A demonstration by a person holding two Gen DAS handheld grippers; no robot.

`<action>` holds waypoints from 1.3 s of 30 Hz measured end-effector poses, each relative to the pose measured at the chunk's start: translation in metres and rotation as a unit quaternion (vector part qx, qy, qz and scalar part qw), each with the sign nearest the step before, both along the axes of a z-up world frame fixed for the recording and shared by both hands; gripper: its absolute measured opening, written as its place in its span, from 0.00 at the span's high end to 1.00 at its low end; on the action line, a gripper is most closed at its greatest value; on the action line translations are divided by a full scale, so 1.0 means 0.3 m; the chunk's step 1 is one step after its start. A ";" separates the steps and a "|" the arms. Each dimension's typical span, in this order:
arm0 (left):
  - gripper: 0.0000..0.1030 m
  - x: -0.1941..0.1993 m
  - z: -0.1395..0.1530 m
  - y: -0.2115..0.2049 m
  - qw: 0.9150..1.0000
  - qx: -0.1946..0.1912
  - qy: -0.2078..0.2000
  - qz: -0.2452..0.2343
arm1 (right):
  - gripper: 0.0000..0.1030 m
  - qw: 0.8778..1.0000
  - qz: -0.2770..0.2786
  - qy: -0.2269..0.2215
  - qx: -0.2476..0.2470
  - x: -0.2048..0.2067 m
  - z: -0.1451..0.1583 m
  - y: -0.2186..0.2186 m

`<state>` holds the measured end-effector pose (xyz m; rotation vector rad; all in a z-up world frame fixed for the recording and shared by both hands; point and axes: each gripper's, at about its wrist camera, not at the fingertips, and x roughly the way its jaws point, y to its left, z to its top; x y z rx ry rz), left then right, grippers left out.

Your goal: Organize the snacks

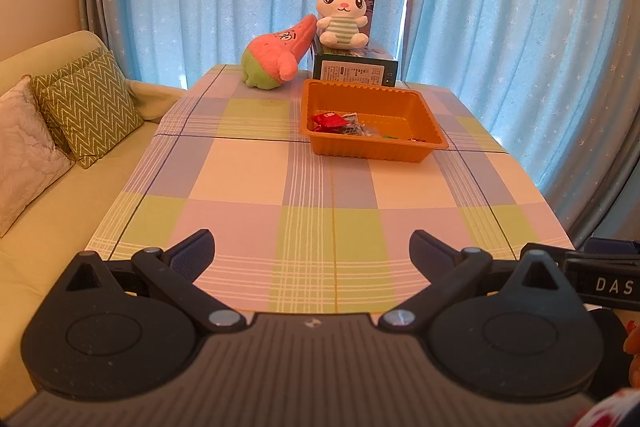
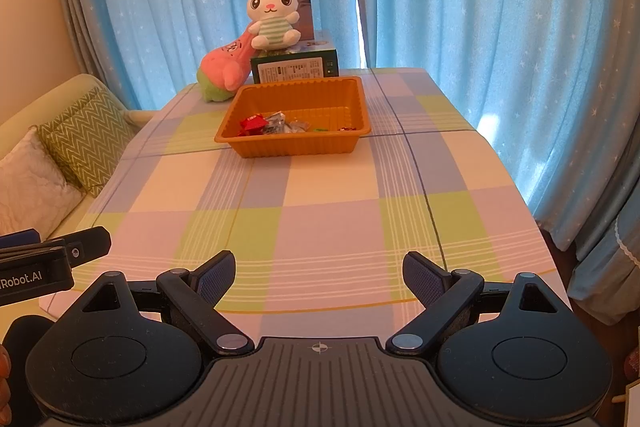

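Note:
An orange plastic tray (image 1: 400, 99) (image 2: 304, 95) sits on the far half of the checked table. Inside it lie several wrapped snacks: a red packet (image 1: 329, 122) (image 2: 252, 123) at its left, clear and silver wrappers (image 1: 354, 127) (image 2: 280, 125) beside it, small ones further right. My left gripper (image 1: 311, 247) hovers open over the table's near edge, nothing between its fingers. My right gripper (image 2: 319, 271) is open too and holds nothing, also at the near edge. Each gripper's side shows in the other's view: the right gripper (image 1: 600, 279), the left gripper (image 2: 52, 259).
Behind the tray stands a dark green box (image 1: 354, 73) (image 2: 296, 67) with a white bunny plush (image 1: 342, 13) (image 2: 272, 15) on it. A pink and green plush (image 1: 276, 57) (image 2: 224, 71) leans beside. A sofa with cushions (image 1: 88, 107) (image 2: 80, 135) is left; blue curtains (image 1: 500, 27) hang behind.

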<state>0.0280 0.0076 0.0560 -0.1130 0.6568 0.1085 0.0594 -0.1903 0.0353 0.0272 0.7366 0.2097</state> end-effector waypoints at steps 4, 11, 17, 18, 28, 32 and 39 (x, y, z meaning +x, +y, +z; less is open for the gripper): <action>0.00 -0.001 -0.001 0.000 1.000 0.000 0.000 0.000 | 0.12 1.000 0.000 0.000 0.000 0.001 0.001 0.001; 0.00 -0.001 -0.001 0.000 1.000 0.000 0.000 0.000 | 0.12 1.000 0.000 0.000 0.000 0.000 0.000 0.000; 0.00 -0.001 -0.002 0.000 1.000 0.000 0.000 0.000 | 0.12 1.000 0.000 0.000 0.000 0.000 0.001 0.000; 0.00 -0.001 -0.001 -0.001 1.000 0.000 0.000 0.000 | 0.12 1.000 0.000 0.000 0.000 0.002 0.002 0.001; 0.00 0.004 0.002 -0.005 1.000 -0.001 0.001 0.000 | 0.12 1.000 0.001 0.000 0.001 0.004 0.007 0.005; 0.00 0.004 0.002 -0.004 1.000 -0.001 0.001 -0.001 | 0.12 1.000 0.001 0.000 0.001 0.003 0.005 0.004; 0.00 0.005 -0.006 -0.004 1.000 -0.004 -0.003 -0.005 | 0.12 1.000 0.001 0.000 0.001 0.005 0.007 0.007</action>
